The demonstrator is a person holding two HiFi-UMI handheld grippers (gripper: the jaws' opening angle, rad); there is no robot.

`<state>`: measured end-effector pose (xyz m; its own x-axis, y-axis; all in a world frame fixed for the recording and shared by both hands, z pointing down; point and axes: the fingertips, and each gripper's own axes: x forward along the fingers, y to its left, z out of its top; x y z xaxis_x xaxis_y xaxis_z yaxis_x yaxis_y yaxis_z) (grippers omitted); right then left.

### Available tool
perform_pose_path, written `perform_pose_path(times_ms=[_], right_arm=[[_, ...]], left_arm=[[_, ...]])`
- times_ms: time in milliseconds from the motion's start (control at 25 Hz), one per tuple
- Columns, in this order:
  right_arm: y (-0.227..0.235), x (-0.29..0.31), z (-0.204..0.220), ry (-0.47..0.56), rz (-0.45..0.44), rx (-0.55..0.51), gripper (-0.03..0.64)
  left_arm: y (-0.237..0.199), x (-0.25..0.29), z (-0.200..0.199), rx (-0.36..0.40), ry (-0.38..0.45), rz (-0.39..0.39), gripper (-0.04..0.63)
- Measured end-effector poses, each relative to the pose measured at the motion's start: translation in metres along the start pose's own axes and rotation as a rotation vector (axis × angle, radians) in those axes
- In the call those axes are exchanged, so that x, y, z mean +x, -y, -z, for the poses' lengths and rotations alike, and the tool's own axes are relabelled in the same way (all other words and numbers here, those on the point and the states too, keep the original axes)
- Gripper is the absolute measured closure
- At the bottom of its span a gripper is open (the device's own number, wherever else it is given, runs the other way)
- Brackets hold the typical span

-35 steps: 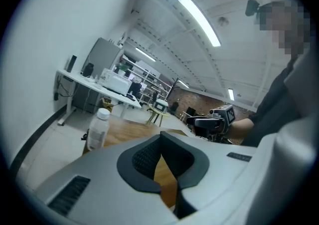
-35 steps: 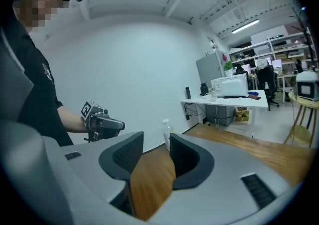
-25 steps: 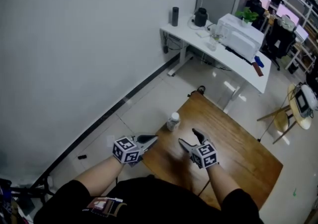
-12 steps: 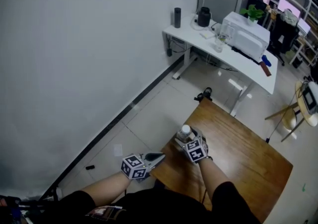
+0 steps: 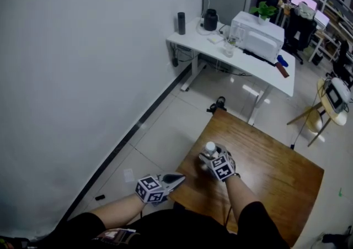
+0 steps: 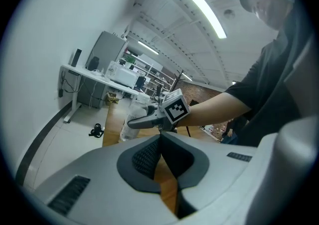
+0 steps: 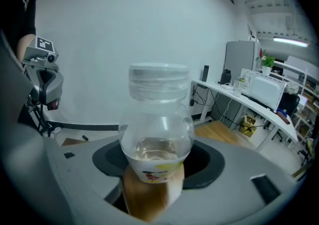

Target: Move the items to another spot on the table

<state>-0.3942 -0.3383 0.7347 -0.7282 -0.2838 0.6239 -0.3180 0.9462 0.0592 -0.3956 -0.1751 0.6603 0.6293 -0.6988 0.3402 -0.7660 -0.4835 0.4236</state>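
- White wall and pale floor tiles surround a bare wooden table. The table's near edge is hidden behind the person's dark clothing.
- From the head view only the white cap and clear shoulder of the bottle show at the table's near-left corner. The rest is hidden behind the right gripper.
- In the right gripper view the bottle stands upright between the jaws. It is clear ribbed plastic with a rounded bulge, a little liquid inside and a label band too blurred to read.
- Its base is cut off by the gripper's grey body.
- The right gripper's jaws are closing, wide apart, with the dark textured pads against the bottle's labelled lower part.
- The left gripper has its jaws together at the tips and nothing between them. It is held off the table's left edge.
- Items on the far white desk are too small to identify.
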Motion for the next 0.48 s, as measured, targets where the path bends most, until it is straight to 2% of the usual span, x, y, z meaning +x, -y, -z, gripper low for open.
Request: perform_pose_path(times_ms=[280, 480], right_arm=[[0.031, -0.081, 0.030, 0.041, 0.011, 0.018, 0.319], [0.053, -0.157, 0.075, 0.061, 0.005, 0.013, 0.321]], left_arm=[[0.057, 0.057, -0.004, 0.056, -0.027, 0.063, 0.603], [0.127, 0.119, 0.002, 0.062, -0.001, 0.062, 0.603]])
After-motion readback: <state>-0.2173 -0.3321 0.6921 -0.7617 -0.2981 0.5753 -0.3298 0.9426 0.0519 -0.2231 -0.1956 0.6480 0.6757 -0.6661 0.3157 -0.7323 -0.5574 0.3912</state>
